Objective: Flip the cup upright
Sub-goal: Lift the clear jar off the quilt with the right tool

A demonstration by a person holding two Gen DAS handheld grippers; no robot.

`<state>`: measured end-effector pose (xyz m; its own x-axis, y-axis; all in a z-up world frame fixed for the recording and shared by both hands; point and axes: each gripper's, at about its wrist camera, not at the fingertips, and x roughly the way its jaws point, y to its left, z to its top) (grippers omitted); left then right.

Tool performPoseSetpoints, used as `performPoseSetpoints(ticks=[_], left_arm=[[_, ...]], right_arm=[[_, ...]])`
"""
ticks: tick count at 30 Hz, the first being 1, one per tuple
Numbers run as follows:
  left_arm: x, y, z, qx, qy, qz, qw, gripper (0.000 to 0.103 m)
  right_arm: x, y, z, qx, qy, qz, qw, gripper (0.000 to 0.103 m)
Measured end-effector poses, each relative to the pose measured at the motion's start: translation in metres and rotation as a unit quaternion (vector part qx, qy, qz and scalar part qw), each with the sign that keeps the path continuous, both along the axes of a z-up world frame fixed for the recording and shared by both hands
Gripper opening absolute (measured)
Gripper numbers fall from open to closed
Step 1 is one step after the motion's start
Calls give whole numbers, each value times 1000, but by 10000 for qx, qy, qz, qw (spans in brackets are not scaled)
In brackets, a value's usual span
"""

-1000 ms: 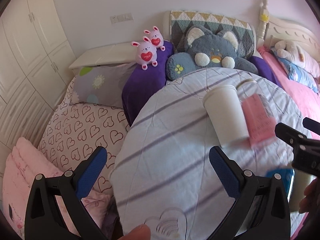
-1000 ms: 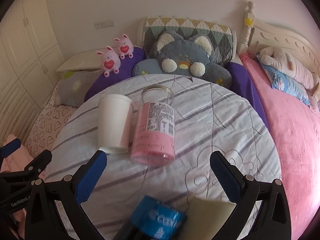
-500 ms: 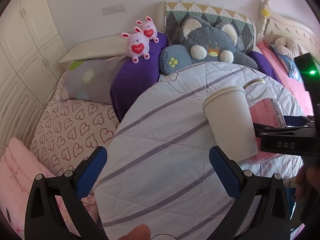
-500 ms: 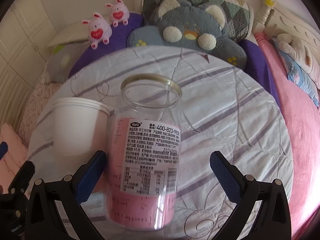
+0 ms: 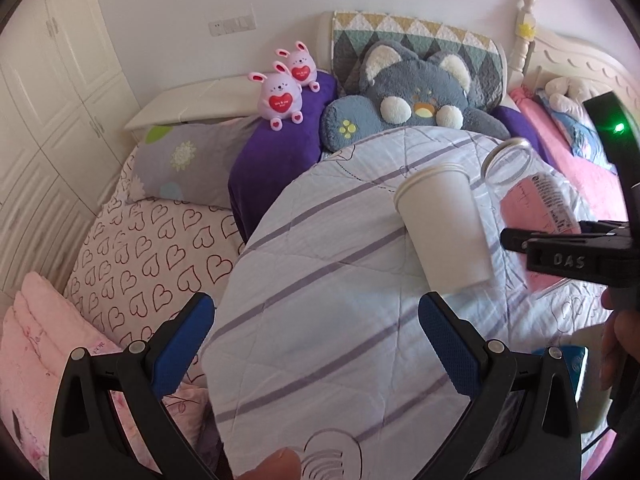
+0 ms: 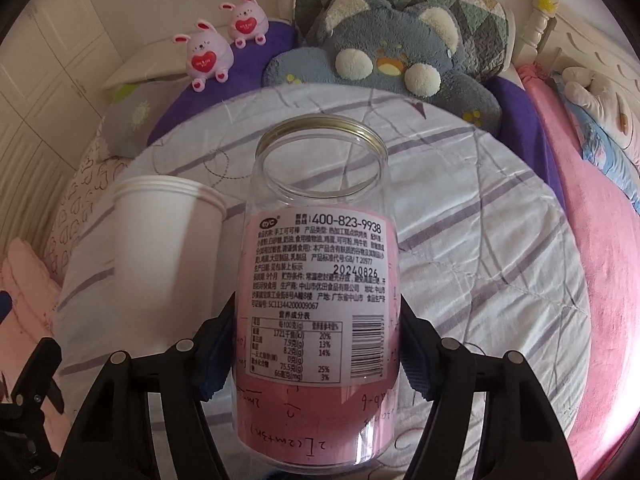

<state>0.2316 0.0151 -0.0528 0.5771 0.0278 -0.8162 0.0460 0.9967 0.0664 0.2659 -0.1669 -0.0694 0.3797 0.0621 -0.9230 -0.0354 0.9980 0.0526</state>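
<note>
In the left wrist view, the left gripper (image 5: 316,344) hangs with its blue-padded jaws spread wide and nothing between them, above a round surface covered by a pale quilted cloth with purple stripes (image 5: 320,280). Ahead and to the right, a white paper cup (image 5: 444,226) lies on its side on the cloth, its open mouth turned away toward the headboard. Just beyond it lies a clear plastic jar with a pink label (image 5: 532,204), partly hidden by the black body of the right gripper (image 5: 568,256), which reaches in from the right edge. A grey plush cat cushion (image 5: 412,104) and two small purple bunny toys (image 5: 288,84) sit behind the surface.

In the right wrist view, the right gripper (image 6: 316,344) is clamped on the lower body of the clear jar (image 6: 320,280), one black finger pressing each side. The jar's gold-rimmed open mouth points away from the camera. The white cup (image 6: 160,256) rests on its side just left of the jar, on the striped cloth (image 6: 480,260).
</note>
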Motion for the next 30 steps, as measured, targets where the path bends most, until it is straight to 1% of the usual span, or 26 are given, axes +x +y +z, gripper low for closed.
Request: performPoseSetpoints(ticks=[6,10,13,16,20,22,26,30], left_arm=[[-33,2,21,25,-201,6,9998,103],[-62,3,31,65,-321,-5,9995,103],[-87,2,34,82,-368,-11,9993,103],[-113,1,32,103,-370,-47,9993,103],[-142,-3,23,154,-277,-59,9995,103],[-156,-6,18,169,-222,-70,9996,103],[-176,-13,11,210,-153,-130,9996,103],[-186,-18,5,247,-78,-193,9995,103]], right_arm=[[-39,-2,36,196,-398,44,9990,70],[-88,0,59,387,-659,165,9969,70],[-132,-3,65,499,-751,246,9956,70],[-177,-7,62,575,-783,205,9951,70],[-237,-15,48,653,-769,24,9949,70],[-256,-17,42,696,-738,-68,9948,70],[-286,-23,20,842,-624,-349,9939,70],[-291,-21,-7,850,-410,-481,9944,70]])
